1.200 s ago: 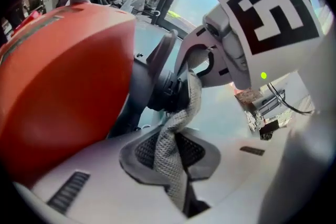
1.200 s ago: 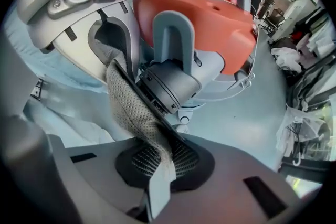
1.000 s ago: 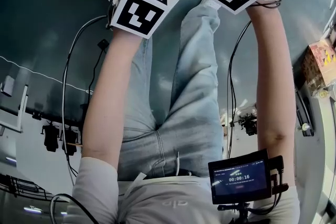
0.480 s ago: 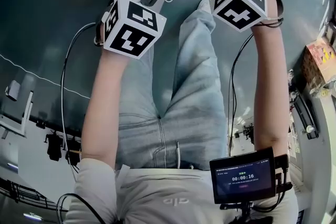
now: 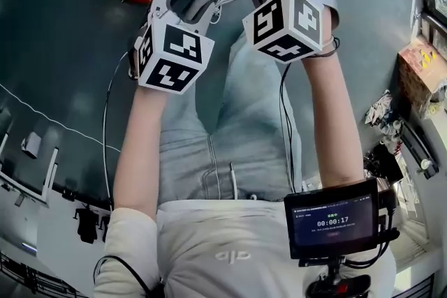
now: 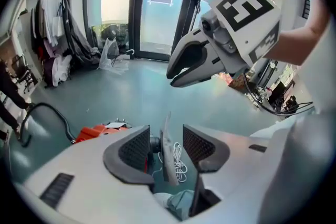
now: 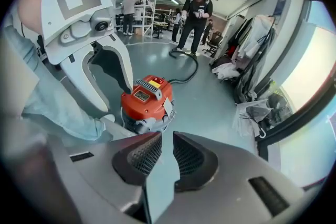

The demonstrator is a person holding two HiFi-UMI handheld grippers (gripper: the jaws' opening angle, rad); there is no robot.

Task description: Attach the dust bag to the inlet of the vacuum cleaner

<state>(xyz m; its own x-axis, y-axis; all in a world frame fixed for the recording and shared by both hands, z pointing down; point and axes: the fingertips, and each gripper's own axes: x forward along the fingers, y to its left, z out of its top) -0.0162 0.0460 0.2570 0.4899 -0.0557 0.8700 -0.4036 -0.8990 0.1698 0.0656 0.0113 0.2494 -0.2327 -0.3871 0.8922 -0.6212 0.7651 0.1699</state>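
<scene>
Grey-green flooring [image 5: 56, 45] was noted underfoot in a large hall. Nearest the head camera, a small screen [image 5: 334, 220] was seen mounted at the person's waist. The person's jeans-clad legs [image 5: 237, 129] were seen below it, and both forearms were stretched forward.

The left gripper [image 6: 165, 145] was found with its jaws standing wide apart; they had just been opening. A thin edge of the dust bag [image 7: 159, 186] was seen upright between those jaws. A gap was seen at each pad, so no grip was recorded there. A looped white cord [image 6: 178, 161] was observed just beyond that edge.

The right gripper [image 7: 161, 152] was found clamped on the dust bag. A flat grey panel of the bag was pinched between the two ribbed pads and ran back toward the camera. In the head view the two grippers were seen side by side and near each other, both pointed steeply down. Grey material of the bag was seen between them.

The vacuum cleaner [image 7: 147, 102], red with a grey base, was seen standing on the floor beyond the jaws and lower than them. The bag was held clear of it. A black hose [image 7: 186, 73] was seen lying on the floor beyond the cleaner. Farther off, a person in dark clothes [image 7: 195, 13] was noted standing by the hose. Glass doors [image 6: 157, 2] were seen along the far wall in the left gripper view.
</scene>
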